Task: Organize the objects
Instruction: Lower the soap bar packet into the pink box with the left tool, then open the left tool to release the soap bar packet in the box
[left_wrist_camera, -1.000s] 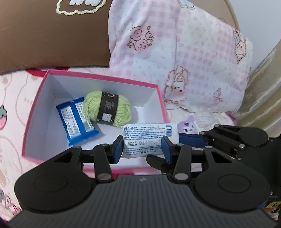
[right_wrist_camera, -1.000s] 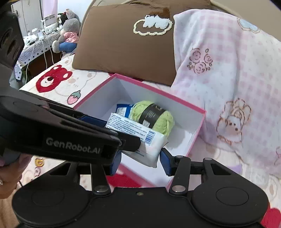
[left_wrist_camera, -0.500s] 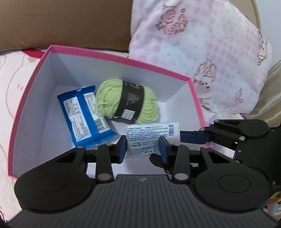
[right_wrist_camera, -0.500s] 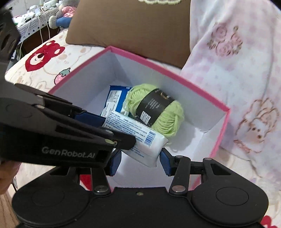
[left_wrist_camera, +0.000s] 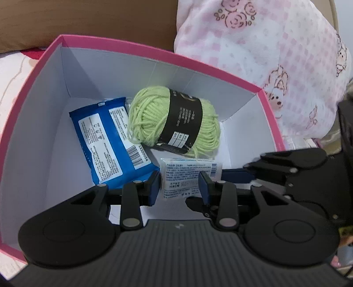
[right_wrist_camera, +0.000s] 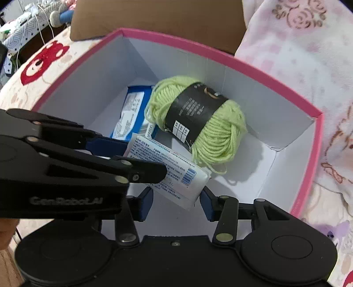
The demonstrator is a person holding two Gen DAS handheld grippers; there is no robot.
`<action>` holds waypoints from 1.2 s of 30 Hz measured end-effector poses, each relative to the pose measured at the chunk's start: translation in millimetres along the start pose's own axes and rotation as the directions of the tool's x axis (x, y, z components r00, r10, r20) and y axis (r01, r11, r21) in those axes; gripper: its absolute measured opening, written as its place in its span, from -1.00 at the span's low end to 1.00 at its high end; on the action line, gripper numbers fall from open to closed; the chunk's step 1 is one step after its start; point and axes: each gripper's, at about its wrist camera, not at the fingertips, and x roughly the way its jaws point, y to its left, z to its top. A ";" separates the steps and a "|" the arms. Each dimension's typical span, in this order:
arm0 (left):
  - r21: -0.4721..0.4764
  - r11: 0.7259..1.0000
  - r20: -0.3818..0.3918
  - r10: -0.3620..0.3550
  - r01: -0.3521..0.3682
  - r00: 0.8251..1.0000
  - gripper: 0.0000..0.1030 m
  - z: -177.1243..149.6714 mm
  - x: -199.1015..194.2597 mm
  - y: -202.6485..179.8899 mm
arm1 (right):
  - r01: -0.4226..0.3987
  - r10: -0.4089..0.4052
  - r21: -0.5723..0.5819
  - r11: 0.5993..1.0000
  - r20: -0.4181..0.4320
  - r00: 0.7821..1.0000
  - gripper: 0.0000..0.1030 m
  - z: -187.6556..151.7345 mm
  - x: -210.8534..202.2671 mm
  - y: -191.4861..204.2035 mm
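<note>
- The white pack [left_wrist_camera: 189,176] is carried by both grippers at once, one on each end, probably because it is soft and would sag from a single pinch.
- The left gripper [left_wrist_camera: 179,185] has its blue pads against the pack's two sides; its jaws have just been closing onto it and now stand narrow, with the pack between them.
- The right gripper [right_wrist_camera: 176,198] also has the pack [right_wrist_camera: 169,172] between its pads. The pad at 3 o'clock meets the pack's corner; contact at the 9 o'clock pad is partly hidden by the other tool, so I judge it a light hold. Its jaws have just closed a little.
- Both tools point steeply down into the pink box [left_wrist_camera: 114,45], which suits lowering rather than dropping.
- The pack hangs inside the box, above the bare white floor at 6 o'clock of the yarn [left_wrist_camera: 174,119]. Whether it touches the floor, I cannot tell.
- The blue packet [left_wrist_camera: 110,141] lies flat at 9 o'clock of the yarn, tucked partly under it, so the free space is toward the near wall and the 3 o'clock corner.
- The box sits on a bed, with a brown pillow [left_wrist_camera: 88,19] at 12 o'clock and a pink blanket [left_wrist_camera: 275,55] at 2 o'clock.
- I judge the step to be setting the pack down beside the yarn; the risk is a loose strand catching.
</note>
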 end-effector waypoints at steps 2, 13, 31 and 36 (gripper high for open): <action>0.004 1.000 -0.020 0.007 -0.007 1.000 -0.30 -1.4 3.4 0.2 | 0.005 -0.005 -0.032 0.999 -0.009 1.000 -0.02 0.0 4.4 1.8; 0.014 0.997 -0.007 0.074 -0.074 0.997 -0.34 -1.8 9.1 5.2 | 0.043 -0.040 0.040 0.998 -0.082 0.996 -0.16 8.9 23.8 -6.2; -0.016 0.998 0.011 0.055 -0.055 0.998 -0.49 -5.6 6.5 9.8 | 0.093 -0.093 0.013 0.996 -0.024 0.995 -0.30 5.3 11.1 -5.4; -0.044 0.998 0.024 0.039 -0.038 0.999 -0.64 -4.5 6.0 12.4 | 0.104 -0.104 0.012 0.994 0.016 0.994 -0.32 2.7 5.5 -2.7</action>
